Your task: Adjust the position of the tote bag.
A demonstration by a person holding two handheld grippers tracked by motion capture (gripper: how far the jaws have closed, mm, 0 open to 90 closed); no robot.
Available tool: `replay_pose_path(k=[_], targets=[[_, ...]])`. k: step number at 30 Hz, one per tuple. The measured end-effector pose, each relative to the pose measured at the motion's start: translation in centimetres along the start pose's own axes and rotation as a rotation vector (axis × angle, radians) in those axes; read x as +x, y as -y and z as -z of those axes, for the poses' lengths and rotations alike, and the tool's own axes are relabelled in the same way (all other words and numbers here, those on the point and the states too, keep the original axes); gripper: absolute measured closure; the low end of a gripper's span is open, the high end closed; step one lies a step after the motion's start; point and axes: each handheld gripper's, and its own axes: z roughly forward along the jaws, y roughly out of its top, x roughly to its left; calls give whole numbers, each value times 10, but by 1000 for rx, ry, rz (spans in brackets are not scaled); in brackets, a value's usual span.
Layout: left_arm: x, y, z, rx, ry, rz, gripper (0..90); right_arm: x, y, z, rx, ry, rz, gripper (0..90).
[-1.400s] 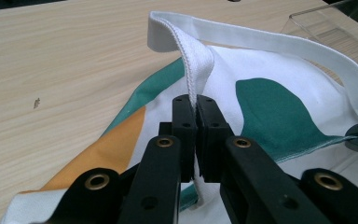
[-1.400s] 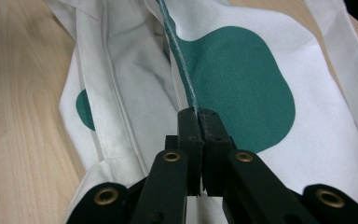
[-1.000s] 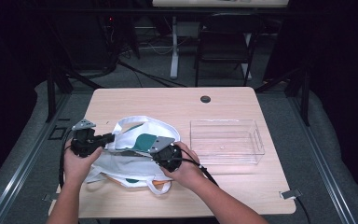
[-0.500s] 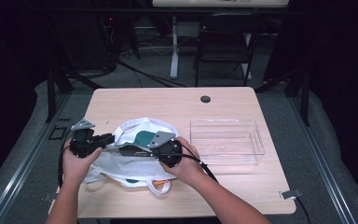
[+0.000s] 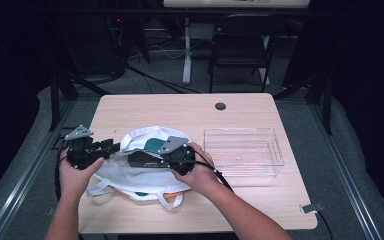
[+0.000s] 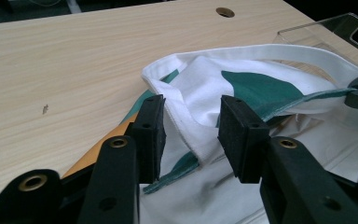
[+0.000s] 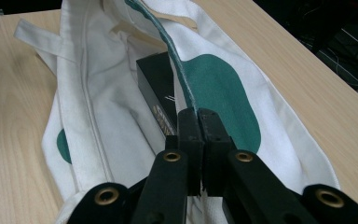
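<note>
I see the wooden table [image 5: 190,112] first, with the white tote bag [image 5: 145,175] with green patches lying on its near left part, handles trailing toward the front edge. To the right of the bag, just beside it, sits a clear plastic bin [image 5: 243,151], resting flat on the tabletop. Inside the bag's mouth I can make out a black box [image 7: 157,91], partly covered by the cloth.

My right gripper [image 7: 199,122] has its jaws pressed together on the bag's upper rim, pinching the green-edged fabric and holding it raised above the box. My left gripper [image 6: 191,130] is at the bag's left end; its jaws have just been opening and now stand apart, with the white hem of the bag [image 6: 186,116] hanging between the pads, draped close to the left one but not squeezed. In the high view both hands flank the bag's opening.
</note>
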Motion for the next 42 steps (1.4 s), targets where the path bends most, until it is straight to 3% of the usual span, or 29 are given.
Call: replay_pose_path(k=[4,10,20,30,35,42], targets=[[-3,0,-3,13,6,-21,553,-3,-1,0,-2,-3,-12,890],[-9,-1,-6,14,17,-84,483,-5,-3,0,3,-3,-20,890],[-18,1,-15,53,-11,-172,427,-9,-5,1,-8,-5,-41,890],[-19,5,-22,76,-51,-213,444,-12,-7,1,-5,-4,-49,890],[-20,6,-25,83,-77,-234,494,-14,-8,0,-15,2,-68,890],[-20,8,-27,74,-106,-233,581,-17,-9,-2,-16,5,-85,890]])
